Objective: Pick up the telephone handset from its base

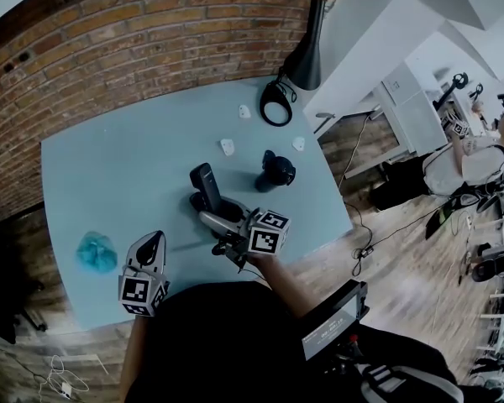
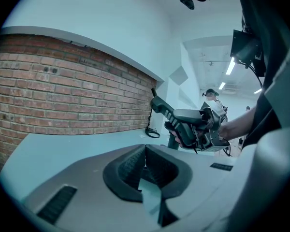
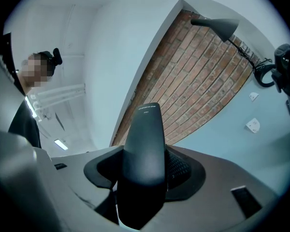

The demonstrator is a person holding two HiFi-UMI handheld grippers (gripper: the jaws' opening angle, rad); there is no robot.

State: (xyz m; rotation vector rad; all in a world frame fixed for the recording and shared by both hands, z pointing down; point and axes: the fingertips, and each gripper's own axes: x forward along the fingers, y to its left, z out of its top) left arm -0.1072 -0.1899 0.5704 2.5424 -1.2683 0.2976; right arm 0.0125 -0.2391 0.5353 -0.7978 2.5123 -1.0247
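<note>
The dark telephone handset (image 1: 207,185) (image 3: 145,144) stands tilted over the middle of the blue table (image 1: 109,166), with my right gripper (image 1: 220,219) (image 3: 145,172) shut on its lower part. In the left gripper view the handset (image 2: 165,111) sticks up and to the left out of the right gripper (image 2: 186,129). A dark rounded base (image 1: 201,202) shows just below and left of the handset; whether they touch I cannot tell. My left gripper (image 1: 150,248) (image 2: 145,164) rests near the table's front edge, pads together, holding nothing.
A black rounded object (image 1: 275,172) stands right of the handset. A black lamp (image 1: 307,53) and a cable ring (image 1: 275,103) are at the back. Small white pieces (image 1: 228,147) lie between. A teal crumpled thing (image 1: 97,252) sits front left. Brick wall (image 1: 134,40) behind.
</note>
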